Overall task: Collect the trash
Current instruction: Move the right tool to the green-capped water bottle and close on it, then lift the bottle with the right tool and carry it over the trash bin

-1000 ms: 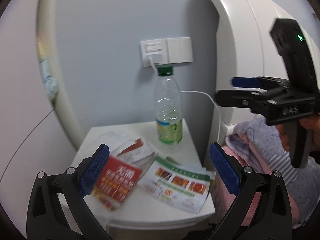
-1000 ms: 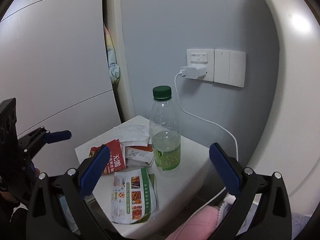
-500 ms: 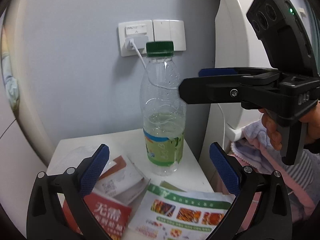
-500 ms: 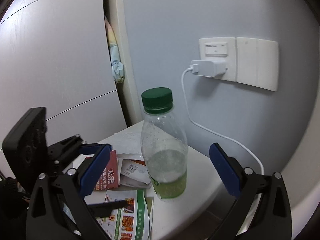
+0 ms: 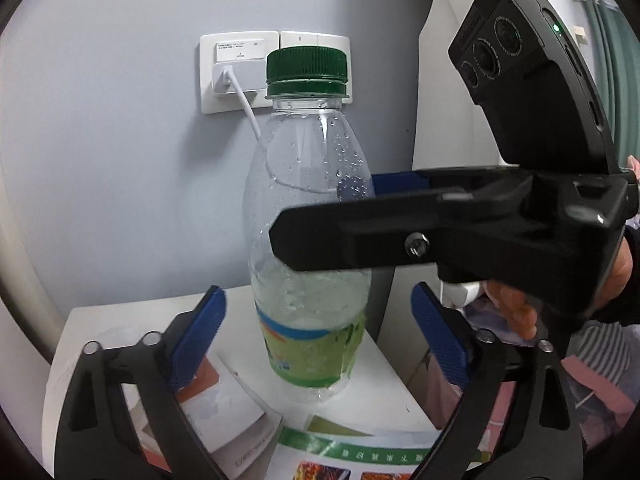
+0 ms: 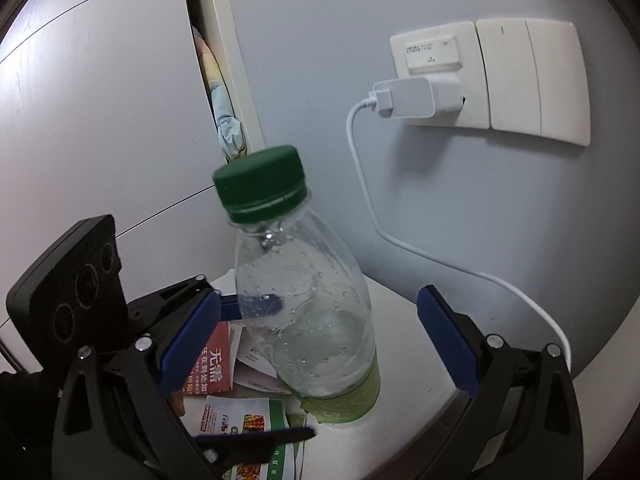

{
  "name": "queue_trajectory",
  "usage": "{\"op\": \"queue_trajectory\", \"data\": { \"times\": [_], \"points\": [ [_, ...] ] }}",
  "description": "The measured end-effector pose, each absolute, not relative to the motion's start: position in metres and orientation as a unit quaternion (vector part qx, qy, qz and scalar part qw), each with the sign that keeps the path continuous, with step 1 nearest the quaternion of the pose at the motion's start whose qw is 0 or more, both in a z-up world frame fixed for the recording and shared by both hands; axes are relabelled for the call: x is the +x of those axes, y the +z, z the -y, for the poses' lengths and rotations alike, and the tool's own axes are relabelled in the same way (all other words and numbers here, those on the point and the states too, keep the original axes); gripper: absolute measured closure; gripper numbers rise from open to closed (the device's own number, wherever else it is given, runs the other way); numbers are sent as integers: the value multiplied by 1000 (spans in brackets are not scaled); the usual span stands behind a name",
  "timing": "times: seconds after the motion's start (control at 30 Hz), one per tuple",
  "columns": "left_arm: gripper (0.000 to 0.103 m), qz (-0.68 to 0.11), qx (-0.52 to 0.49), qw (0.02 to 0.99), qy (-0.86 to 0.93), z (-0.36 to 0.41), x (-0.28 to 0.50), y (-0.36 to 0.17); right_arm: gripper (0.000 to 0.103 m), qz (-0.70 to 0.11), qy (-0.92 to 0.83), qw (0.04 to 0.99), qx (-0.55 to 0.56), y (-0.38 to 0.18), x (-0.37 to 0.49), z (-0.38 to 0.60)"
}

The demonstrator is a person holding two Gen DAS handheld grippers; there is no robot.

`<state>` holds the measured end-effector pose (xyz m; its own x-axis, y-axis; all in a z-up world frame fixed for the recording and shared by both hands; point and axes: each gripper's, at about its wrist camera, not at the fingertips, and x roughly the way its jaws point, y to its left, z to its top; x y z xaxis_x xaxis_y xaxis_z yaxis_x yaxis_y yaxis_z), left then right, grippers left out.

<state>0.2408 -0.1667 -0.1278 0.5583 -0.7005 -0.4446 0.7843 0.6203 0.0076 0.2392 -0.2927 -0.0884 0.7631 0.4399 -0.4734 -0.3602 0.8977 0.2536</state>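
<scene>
Both grippers are on the bottle (image 5: 308, 240) now! It stands on the white tabletop (image 5: 384, 364), right between the wide-spread fingers of the left gripper (image 5: 316, 336). The right gripper (image 6: 320, 344) straddles it too, fingers wide, neither pad touching. Leaflets (image 6: 240, 408) lie just beside its base.

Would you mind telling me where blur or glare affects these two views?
Left wrist view: sharp throughout, bottle crisp, straight edges bowed by the fisheye. Right wrist view: the bottle's green cap is slightly motion-blurred, the wall socket is sharp, and soft glare brightens the upper-left panel.
</scene>
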Motion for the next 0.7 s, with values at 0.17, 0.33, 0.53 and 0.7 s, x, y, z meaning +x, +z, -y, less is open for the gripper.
{"op": "queue_trajectory", "data": {
  "times": [0.17,0.33,0.53,0.7],
  "points": [
    [23,-205,99,875,-427,169,247,-131,26,-277,223,931,83,-92,241,296],
    [42,-209,97,876,-424,169,250,-135,38,-277,235,928,81,-89,242,293],
    [42,-210,104,878,-418,170,247,-131,39,-276,235,929,76,-87,238,292],
    [42,-198,107,881,-417,175,242,-118,39,-262,239,932,77,-74,230,292]
  ]
}}
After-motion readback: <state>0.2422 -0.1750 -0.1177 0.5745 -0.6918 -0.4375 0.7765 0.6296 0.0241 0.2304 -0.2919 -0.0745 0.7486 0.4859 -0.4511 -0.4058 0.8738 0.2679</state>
